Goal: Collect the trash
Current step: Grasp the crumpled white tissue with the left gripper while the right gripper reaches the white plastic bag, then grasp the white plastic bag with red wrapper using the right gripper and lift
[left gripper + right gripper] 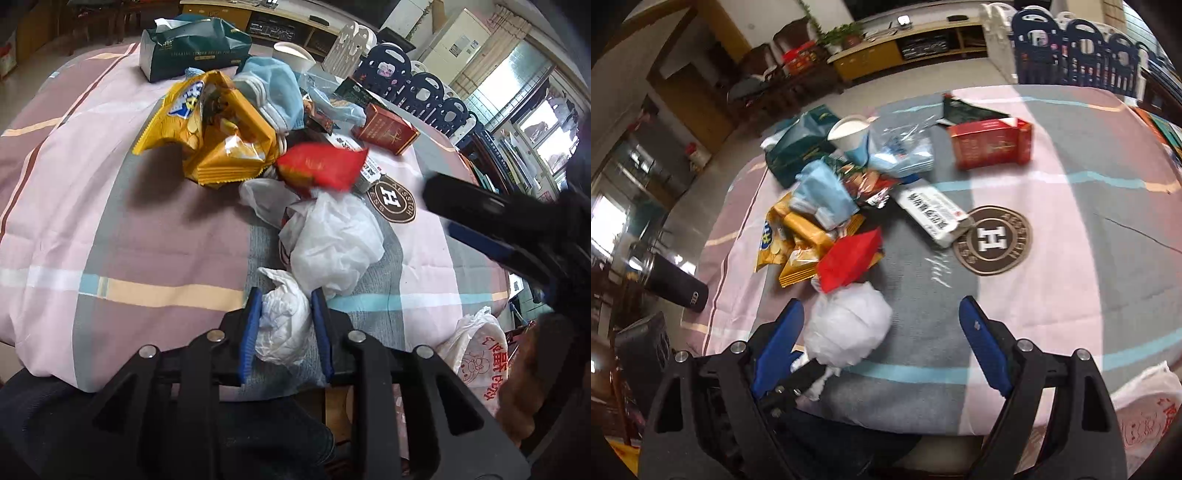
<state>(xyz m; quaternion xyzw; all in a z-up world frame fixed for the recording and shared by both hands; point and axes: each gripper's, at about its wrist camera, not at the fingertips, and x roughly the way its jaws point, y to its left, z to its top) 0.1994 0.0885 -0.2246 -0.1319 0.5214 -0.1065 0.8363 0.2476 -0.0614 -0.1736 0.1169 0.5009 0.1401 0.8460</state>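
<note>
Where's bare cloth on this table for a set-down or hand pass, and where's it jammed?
Free: the cloth left of the yellow snack bags, and the stretch right of the round H logo, below the red box. Crowded: the middle heap from the green tissue pack down to the white plastic wad.

Beyond the tongs, a pale floor (916,74) runs to a low yellow cabinet (905,44) along the far wall. To their right stand navy and white playpen panels (1078,48); bright windows (532,92) admit daylight.
</note>
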